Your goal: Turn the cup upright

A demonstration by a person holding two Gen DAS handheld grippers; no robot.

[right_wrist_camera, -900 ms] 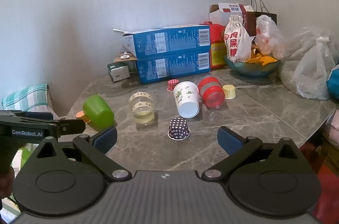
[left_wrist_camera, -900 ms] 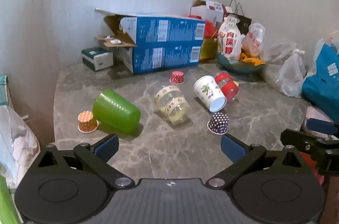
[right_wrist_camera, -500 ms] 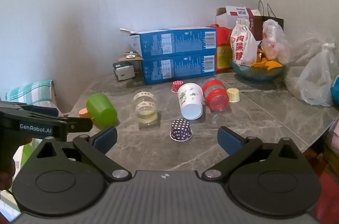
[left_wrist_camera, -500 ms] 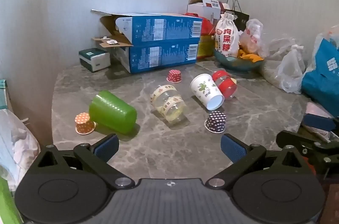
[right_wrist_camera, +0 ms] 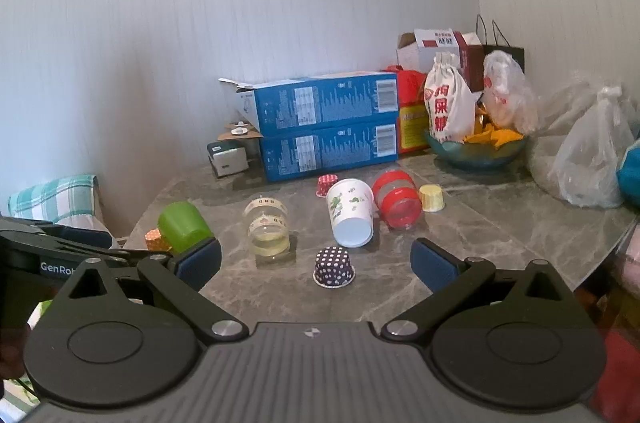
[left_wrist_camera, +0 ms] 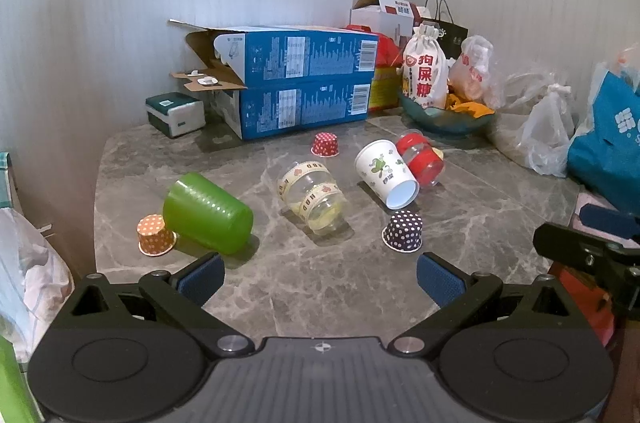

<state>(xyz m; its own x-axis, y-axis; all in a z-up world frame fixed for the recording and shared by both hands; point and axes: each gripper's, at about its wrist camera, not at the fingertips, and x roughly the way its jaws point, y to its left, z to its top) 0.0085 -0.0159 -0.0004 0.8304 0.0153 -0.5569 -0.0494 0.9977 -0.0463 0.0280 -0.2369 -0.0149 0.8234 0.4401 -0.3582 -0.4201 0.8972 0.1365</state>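
Several cups lie on their sides on the grey marble table: a green cup, a clear cup with patterned bands, a white printed paper cup and a red-banded clear cup. Small dotted cups stand mouth down: orange, red, dark purple; a yellow one is by the red-banded cup. My left gripper and right gripper are both open and empty, near the front edge.
Two stacked blue boxes, a small green-white box, a bowl with a white pouch, cartons and plastic bags crowd the back and right. The right gripper's body shows at the right of the left wrist view.
Both cameras have pulled back and risen slightly; the cups look a little farther away. No cup has moved. Both grippers stay open.
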